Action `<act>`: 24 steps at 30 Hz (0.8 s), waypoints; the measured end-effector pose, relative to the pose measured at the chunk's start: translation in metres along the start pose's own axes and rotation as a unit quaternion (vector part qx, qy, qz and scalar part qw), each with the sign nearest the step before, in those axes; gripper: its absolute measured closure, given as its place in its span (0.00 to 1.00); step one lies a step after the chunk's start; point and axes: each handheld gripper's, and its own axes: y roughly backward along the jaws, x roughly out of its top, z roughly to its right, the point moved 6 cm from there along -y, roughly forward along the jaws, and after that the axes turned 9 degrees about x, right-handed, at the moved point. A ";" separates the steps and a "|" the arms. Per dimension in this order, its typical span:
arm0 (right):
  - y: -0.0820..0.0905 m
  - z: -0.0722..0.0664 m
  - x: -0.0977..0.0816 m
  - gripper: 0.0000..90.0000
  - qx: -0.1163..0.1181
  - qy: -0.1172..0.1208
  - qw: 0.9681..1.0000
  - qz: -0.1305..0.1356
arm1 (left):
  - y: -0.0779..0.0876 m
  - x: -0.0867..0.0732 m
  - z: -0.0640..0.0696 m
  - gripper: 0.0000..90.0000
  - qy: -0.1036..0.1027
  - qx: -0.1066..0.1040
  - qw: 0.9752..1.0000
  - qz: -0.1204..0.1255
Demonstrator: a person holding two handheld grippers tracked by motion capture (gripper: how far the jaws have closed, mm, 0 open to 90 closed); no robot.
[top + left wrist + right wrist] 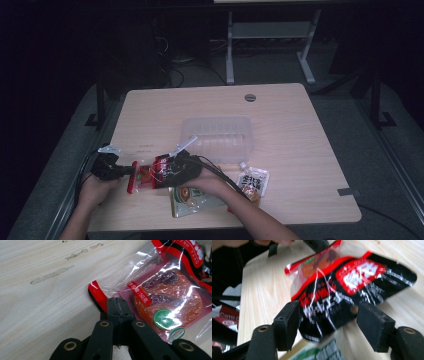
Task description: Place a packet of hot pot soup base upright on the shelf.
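A red and black snack packet (146,176) with a clear window over orange food (167,296) lies near the table's front left. My left gripper (130,171) (117,307) is shut on the packet's sealed edge beside its red corner. From the other end comes my right gripper (162,172) (328,321), open. Its two pads (287,323) stand wide apart on either side of the packet's black end (352,282), which looks raised and blurred. Both hands hold the grippers close together.
A clear plastic tray (217,134) sits at the table's middle, just behind the right gripper. A green pouch (192,200) lies under the right hand and a white pouch (253,182) lies to its right. The table's front edge is close.
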 end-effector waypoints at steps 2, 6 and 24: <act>0.003 -0.001 -0.003 0.36 0.002 -0.009 1.000 -0.003 | 0.000 0.000 -0.001 1.00 0.001 -0.005 1.000 0.001; 0.006 -0.001 -0.003 0.34 0.007 -0.013 1.000 0.003 | 0.000 0.000 -0.002 1.00 0.008 -0.006 1.000 0.002; -0.005 0.000 -0.002 0.30 0.011 -0.014 1.000 -0.004 | 0.001 -0.003 -0.007 1.00 0.032 -0.025 0.999 0.014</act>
